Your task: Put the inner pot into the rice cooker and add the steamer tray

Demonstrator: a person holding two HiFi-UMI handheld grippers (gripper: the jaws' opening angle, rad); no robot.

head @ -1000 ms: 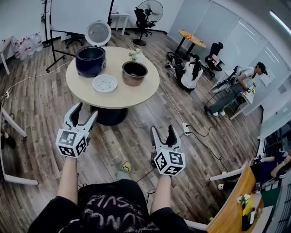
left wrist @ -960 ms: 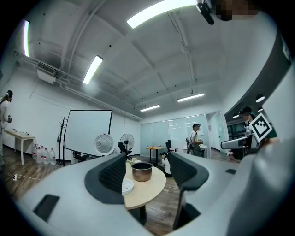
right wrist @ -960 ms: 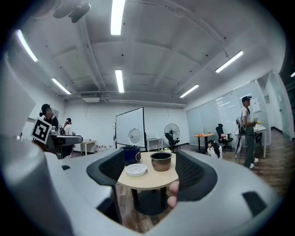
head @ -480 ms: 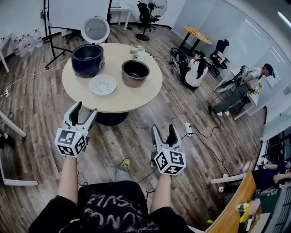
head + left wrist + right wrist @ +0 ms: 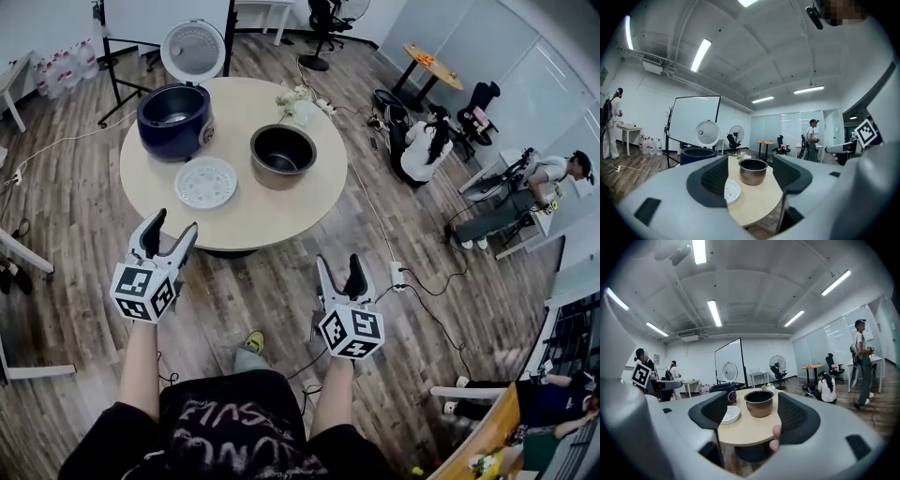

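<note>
A dark blue rice cooker [image 5: 174, 119] with its white lid [image 5: 192, 52] raised stands at the far left of a round beige table [image 5: 309, 202]. The bronze inner pot [image 5: 282, 155] sits at the table's middle, and the white steamer tray [image 5: 205, 182] lies flat to its left. My left gripper [image 5: 167, 236] and right gripper [image 5: 337, 274] are both open and hold nothing, over the wooden floor short of the table's near edge. Both gripper views look at the inner pot [image 5: 753, 171] [image 5: 759, 402], the steamer tray [image 5: 732, 192] [image 5: 730, 414] and the rice cooker [image 5: 697, 153] [image 5: 723, 389].
A small plant [image 5: 298, 105] sits at the table's far side. Cables and a power strip [image 5: 397, 276] lie on the floor to the right. A person [image 5: 424, 142] sits beyond the table on the right, others further off. Whiteboard stand, fan and chairs at the back.
The table with the rice cooker, pot and tray now lies closer to me in the head view. Both grippers stay open and held in front of me.
</note>
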